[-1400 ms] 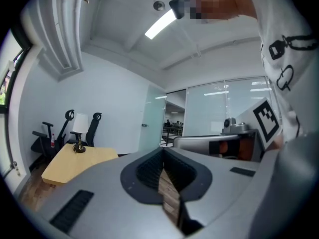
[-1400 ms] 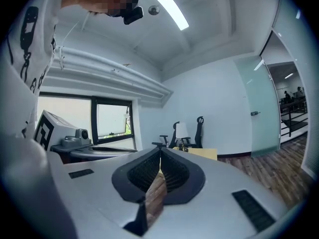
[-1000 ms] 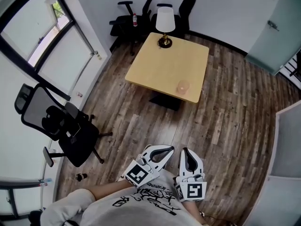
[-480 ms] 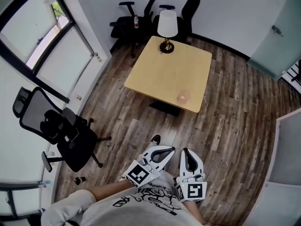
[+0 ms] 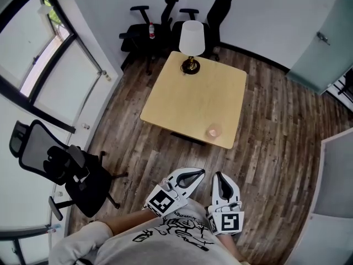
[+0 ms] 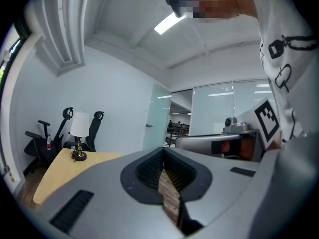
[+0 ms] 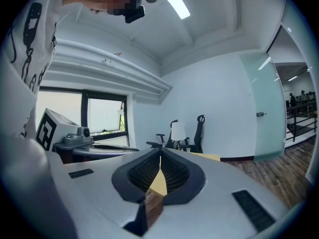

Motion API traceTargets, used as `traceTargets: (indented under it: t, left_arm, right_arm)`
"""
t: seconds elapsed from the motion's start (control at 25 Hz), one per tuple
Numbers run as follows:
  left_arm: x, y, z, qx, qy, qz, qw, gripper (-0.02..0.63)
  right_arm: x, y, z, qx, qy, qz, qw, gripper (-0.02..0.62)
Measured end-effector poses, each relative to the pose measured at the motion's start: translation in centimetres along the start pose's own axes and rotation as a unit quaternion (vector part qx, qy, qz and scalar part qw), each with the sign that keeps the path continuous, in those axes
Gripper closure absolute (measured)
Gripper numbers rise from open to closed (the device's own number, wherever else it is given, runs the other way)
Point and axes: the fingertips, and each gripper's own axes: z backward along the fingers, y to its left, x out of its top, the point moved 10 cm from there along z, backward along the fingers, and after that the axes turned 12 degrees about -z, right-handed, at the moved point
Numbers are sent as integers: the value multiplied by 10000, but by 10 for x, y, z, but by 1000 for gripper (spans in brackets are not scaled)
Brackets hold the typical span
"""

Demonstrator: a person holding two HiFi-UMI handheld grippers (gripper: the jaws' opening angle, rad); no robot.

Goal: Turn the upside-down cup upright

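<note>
White left gripper (image 5: 198, 174) and right gripper (image 5: 218, 176), jaws pressed together, hold nothing.

Square pale-yellow wooden counter (image 5: 193, 101): smooth, matt.
Plank floor (image 5: 276, 126): grey-brown wood grain, low sheen.
Translucent pinkish cup (image 5: 214, 131): smooth; plastic or glass, unclear.
Table lamp (image 5: 192, 37): matt white shade, glossy brass-coloured base.
Left tool (image 5: 199, 174), right tool (image 5: 219, 176): matt grey-white plastic, black ribbed pads (image 6: 149, 172).

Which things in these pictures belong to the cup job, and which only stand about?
For the job: cup; table under it; left gripper and right gripper, both shut and empty.
Only standing about: lamp; office chairs; bottle on a far chair.
</note>
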Motion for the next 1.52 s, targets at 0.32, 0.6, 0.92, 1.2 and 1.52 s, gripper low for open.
traceTargets:
  t: [0.32, 0.6, 0.92, 1.2, 1.52]
  left_arm:
    - [-1, 63, -25, -223, -44, 1, 9997, 597]
    - [-10, 102, -30, -366, -34, 104, 9993, 597]
    - [-21, 124, -39, -410, -33, 229, 9989, 597]
    - [-23, 126, -47, -318, -56, 173, 9993, 597]
    - [-31, 124, -73, -299, 42, 181, 9994, 597]
  right_arm:
    - [15, -9, -58, -190, -47, 34, 9998, 571]
    - [14, -6, -95, -308, -35, 21, 9995, 571]
    - [8, -10, -115, -396, 55, 31, 9992, 571]
    - [8, -22, -119, -345, 88, 248, 9991, 571]
    - [4, -56, -124, -261, 163, 338, 9990, 571]
